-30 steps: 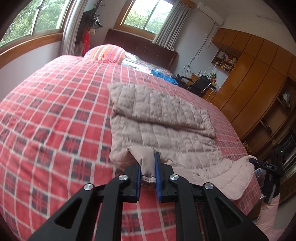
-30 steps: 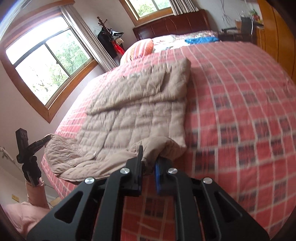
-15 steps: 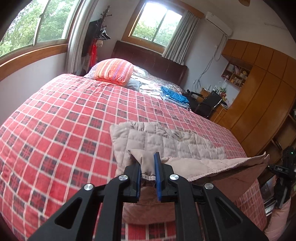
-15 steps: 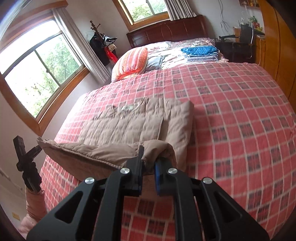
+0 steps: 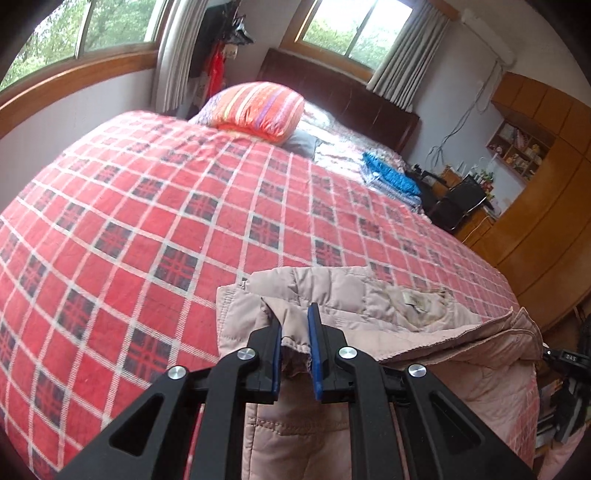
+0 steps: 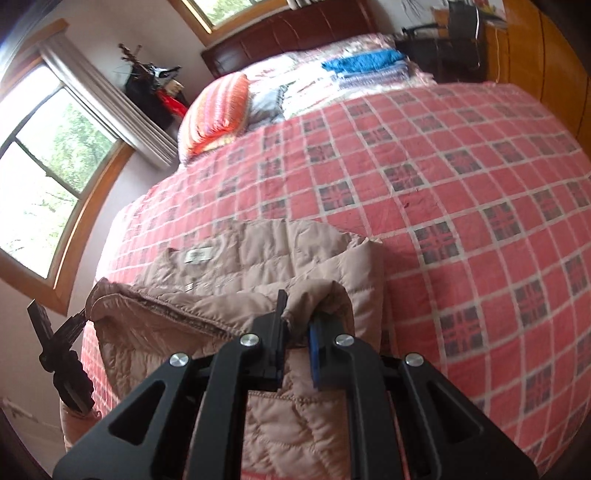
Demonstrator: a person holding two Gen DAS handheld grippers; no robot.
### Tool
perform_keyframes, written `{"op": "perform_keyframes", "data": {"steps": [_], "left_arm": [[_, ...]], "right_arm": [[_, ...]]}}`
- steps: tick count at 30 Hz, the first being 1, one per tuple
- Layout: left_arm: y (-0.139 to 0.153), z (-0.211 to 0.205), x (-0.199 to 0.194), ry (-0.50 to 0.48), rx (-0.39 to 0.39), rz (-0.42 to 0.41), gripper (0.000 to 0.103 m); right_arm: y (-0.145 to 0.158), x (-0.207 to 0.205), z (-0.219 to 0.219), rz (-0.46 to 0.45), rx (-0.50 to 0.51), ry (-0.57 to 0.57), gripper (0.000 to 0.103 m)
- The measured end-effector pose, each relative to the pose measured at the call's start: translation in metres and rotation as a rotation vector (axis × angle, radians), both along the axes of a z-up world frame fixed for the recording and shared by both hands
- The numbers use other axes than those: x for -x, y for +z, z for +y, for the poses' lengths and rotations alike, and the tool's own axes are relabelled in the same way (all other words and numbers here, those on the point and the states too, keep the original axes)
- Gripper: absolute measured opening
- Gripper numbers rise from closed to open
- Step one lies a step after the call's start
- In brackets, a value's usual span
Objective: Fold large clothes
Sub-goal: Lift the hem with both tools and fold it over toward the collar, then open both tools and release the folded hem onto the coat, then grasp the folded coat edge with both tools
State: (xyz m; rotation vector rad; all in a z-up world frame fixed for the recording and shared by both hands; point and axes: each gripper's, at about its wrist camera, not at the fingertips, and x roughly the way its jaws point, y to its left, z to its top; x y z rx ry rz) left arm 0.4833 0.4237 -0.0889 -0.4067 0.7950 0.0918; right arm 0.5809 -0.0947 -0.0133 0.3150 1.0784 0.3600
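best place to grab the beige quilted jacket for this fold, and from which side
Grip the hem corners of the jacket, one per gripper, coming from the foot of the bed. The hem is a thin edge that jaws can close over. The left gripper and right gripper already pinch it there.

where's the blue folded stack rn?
The blue folded stack lies at the far end of the bed, near the headboard, right of the striped pillow; in the left wrist view it sits far right.

Bed in red plaid cover (image 5: 155,206) — beige quilted coat (image 6: 266,251) near its foot; striped pillow (image 5: 258,110) at the head.
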Motion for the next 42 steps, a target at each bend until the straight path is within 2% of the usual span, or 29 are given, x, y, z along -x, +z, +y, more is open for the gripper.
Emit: {"op": "perform_keyframes", "data": {"steps": [8,12,15,17,19,20,21,22,23,28,33,40,42], "left_arm": [[-0.041,0.003,-0.042,0.012,-0.004,0.092,0.013],[-0.049,0.001,-0.050,0.010,-0.019,0.120,0.016],[-0.051,0.005,-0.053,0.013,0.011,0.129,0.018],[-0.048,0.011,-0.051,0.009,0.059,0.136,0.021],[-0.040,0.016,-0.044,0.000,0.101,0.127,0.028],[-0.036,0.019,-0.039,-0.002,0.118,0.116,0.032],[-0.031,0.022,-0.034,0.000,0.129,0.102,0.042],[-0.024,0.027,-0.026,0.004,0.137,0.085,0.044],[-0.019,0.031,-0.019,0.002,0.145,0.070,0.044],[-0.005,0.036,0.024,-0.026,0.102,0.052,0.046],[-0.024,0.023,0.077,-0.074,0.047,0.073,0.046],[-0.051,0.006,0.122,-0.115,0.087,0.072,0.048],[-0.058,0.002,0.125,-0.123,0.097,0.075,0.048]], "right_arm": [[-0.045,-0.039,0.008,0.086,0.010,-0.029,0.009],[-0.061,-0.046,0.009,0.115,0.018,-0.039,0.009],[-0.065,-0.046,0.009,0.122,0.010,-0.042,0.013],[-0.063,-0.043,0.007,0.121,-0.005,-0.039,0.019],[-0.057,-0.036,0.003,0.113,-0.036,-0.024,0.033],[-0.052,-0.032,0.000,0.103,-0.045,-0.016,0.037],[-0.047,-0.026,-0.003,0.090,-0.053,-0.012,0.047],[-0.042,-0.022,-0.005,0.078,-0.050,-0.012,0.060],[-0.036,-0.016,-0.007,0.057,-0.036,-0.011,0.061],[-0.021,0.024,-0.010,0.013,-0.013,0.041,0.061],[-0.025,0.075,-0.006,-0.014,-0.001,0.101,0.060],[-0.043,0.125,-0.011,-0.032,0.010,0.095,0.059],[-0.053,0.131,-0.011,-0.018,0.021,0.097,0.053]]}}
